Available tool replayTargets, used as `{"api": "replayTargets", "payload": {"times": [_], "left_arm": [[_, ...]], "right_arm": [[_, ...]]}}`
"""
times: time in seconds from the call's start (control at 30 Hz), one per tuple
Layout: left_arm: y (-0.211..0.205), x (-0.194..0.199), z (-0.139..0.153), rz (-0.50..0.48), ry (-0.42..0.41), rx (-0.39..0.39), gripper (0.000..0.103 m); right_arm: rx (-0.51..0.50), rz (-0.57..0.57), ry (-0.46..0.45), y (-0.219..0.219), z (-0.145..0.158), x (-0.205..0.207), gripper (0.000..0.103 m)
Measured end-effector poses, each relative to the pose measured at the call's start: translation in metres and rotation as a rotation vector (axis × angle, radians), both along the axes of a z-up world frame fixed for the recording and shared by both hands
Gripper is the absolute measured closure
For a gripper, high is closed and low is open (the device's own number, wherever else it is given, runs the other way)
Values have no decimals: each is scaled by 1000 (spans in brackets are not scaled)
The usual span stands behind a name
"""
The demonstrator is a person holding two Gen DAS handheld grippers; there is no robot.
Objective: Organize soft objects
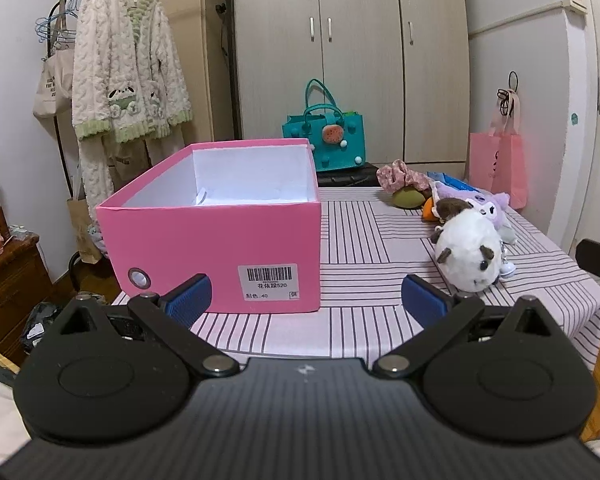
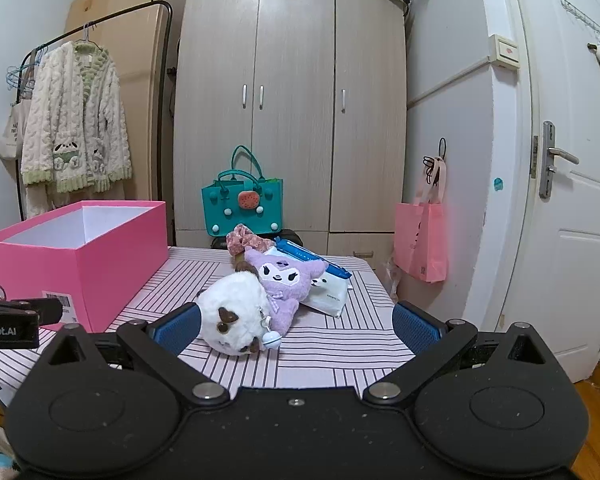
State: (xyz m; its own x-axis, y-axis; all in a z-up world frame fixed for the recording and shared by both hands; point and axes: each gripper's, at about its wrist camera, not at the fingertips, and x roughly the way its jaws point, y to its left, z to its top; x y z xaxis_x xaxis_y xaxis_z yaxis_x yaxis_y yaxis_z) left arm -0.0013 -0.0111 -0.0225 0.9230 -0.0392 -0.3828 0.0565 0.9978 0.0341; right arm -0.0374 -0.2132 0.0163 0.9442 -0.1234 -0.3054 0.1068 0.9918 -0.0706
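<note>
striped table (image 2: 332, 344): 1 pink box (image 2: 100, 256), 2 plushies (image 2: 236, 312)

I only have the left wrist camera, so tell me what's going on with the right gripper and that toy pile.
Observer: The right gripper is open, with the white plush just ahead of its left finger.
Operator: Is anything lying behind the purple plush?
Observer: Yes, a white tissue pack with a blue top lies behind the purple plush, partly under it.
Operator: Does the pink box hold anything?
Observer: The right wrist view shows only the white inner walls of the pink box; its floor is hidden from there.
</note>
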Motion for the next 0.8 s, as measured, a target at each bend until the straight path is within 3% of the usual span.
{"api": "replayTargets", "payload": {"times": [0.8], "left_arm": [[0, 2, -9, -4, -13, 26, 0]], "right_arm": [[-8, -1, -23, -7, -14, -1, 0]]}}
